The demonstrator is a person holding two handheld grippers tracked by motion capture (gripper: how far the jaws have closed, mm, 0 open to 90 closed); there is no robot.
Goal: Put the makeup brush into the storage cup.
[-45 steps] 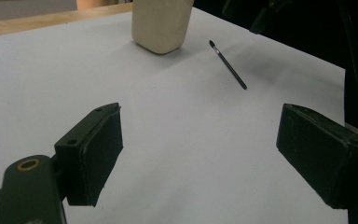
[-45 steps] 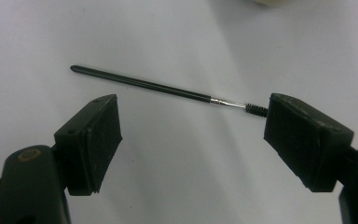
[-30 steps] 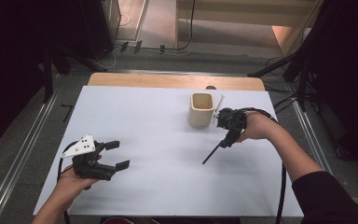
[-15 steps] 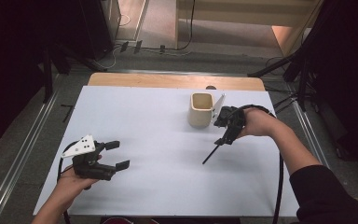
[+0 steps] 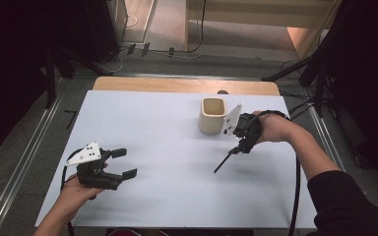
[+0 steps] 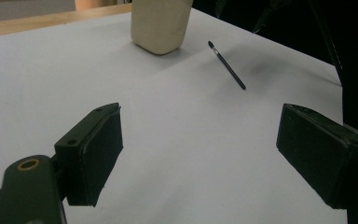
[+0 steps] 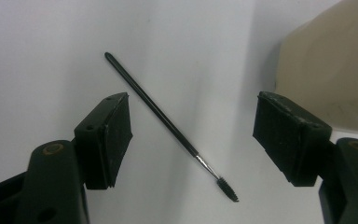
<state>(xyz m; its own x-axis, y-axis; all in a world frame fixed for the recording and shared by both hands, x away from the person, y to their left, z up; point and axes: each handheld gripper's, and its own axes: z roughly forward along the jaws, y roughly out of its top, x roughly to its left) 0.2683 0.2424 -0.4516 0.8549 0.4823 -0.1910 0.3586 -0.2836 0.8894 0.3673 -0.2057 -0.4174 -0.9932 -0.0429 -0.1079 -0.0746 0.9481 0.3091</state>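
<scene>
Since a second ago the right hand has drawn a little toward the cup, the brush below it lying much as it did. The white table [image 5: 142, 123] carries the beige cup [image 5: 212, 115], the landmark here. The left gripper [image 5: 119, 163] waits far from the cup, near the person, jaws spread and empty. The right gripper [image 5: 240, 143] hovers just beside the cup, jaws wide apart, straddling the thin black brush [image 7: 168, 126] without touching. By my reading, the grasp is not yet made; lifting and placing remain.
</scene>
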